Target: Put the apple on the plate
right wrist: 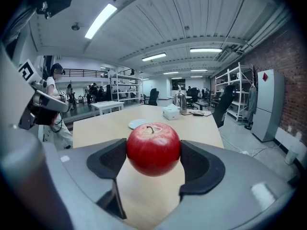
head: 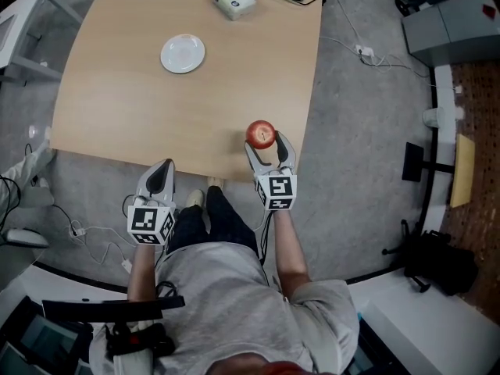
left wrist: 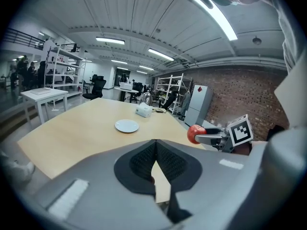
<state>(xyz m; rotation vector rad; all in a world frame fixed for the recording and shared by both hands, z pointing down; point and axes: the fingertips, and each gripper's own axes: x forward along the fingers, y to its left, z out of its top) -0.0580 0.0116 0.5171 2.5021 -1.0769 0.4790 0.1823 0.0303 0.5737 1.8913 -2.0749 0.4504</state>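
Right claw [head: 264, 139] grips the red apple [head: 260, 133] between its two pads, stem up, with the forearm stretched forward so the fruit hangs over the worktop's [head: 117, 100] near edge by the right corner. Left claw [head: 160, 176] has its jaws pressed together on nothing, held back short of that edge. White plate [head: 183, 54] lies well apart, farther across the worktop
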